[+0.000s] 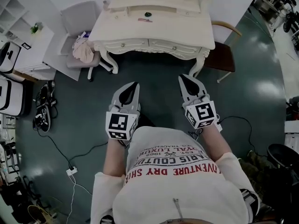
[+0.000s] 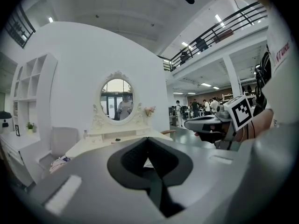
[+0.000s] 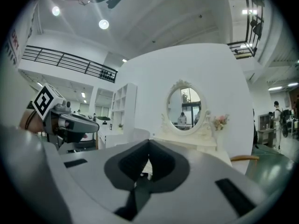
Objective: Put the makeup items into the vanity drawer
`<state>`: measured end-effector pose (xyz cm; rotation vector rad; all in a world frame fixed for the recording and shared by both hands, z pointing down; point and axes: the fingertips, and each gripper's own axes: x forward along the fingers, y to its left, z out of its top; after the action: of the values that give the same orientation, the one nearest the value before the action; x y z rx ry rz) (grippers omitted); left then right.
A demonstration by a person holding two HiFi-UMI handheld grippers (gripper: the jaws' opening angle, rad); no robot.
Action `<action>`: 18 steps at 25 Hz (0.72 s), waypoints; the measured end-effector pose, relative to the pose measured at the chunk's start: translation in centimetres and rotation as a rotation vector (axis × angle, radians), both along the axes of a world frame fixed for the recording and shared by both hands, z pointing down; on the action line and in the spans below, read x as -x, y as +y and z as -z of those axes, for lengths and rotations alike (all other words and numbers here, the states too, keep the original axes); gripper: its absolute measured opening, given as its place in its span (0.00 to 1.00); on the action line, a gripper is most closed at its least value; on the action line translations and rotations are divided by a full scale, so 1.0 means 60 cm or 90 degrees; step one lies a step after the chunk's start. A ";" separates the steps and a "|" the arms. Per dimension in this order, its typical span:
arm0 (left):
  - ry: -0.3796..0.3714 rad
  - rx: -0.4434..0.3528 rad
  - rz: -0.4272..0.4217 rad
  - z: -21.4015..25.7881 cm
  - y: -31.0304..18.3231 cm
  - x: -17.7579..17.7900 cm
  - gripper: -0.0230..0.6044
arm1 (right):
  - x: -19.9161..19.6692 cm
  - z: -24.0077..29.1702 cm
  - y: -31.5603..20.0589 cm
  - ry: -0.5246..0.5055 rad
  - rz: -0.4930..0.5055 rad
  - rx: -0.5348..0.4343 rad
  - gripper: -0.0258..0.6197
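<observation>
Closest in, over dark green floor [image 1: 159,101]: left gripper [image 1: 134,85] and right gripper [image 1: 182,78], side by side, pointing towards the vanity [image 1: 187,29] and well short of it. Both sets of jaws clenched tip to tip, nothing between them. Further ahead, the vanity's drawers [image 1: 122,45] along its front edge, shut flush. Makeup items still out on the vanity top, towards the back: a small dark green item [image 1: 148,14] and, just beside it, a slim pink item [image 1: 144,20]. Left of the vanity, a grey chair [image 1: 79,17] with pale cloth [image 1: 84,52] heaped on its seat; right of it, a wooden chair [image 1: 223,55]. Farthest back, an oval mirror [image 2: 117,99] against the white wall.
</observation>
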<state>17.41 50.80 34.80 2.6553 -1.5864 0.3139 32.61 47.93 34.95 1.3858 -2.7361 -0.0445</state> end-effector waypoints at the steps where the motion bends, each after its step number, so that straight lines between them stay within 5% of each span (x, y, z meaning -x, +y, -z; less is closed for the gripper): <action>1: 0.001 0.002 0.002 -0.003 -0.013 0.010 0.05 | 0.007 0.004 -0.014 0.000 -0.005 -0.011 0.05; 18: 0.009 0.028 -0.048 -0.016 -0.413 0.289 0.05 | 0.285 -0.001 -0.391 0.045 -0.057 0.010 0.05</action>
<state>0.09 26.04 35.76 2.6818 -1.4606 0.3271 15.52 24.45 35.01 1.4711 -2.6096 -0.0648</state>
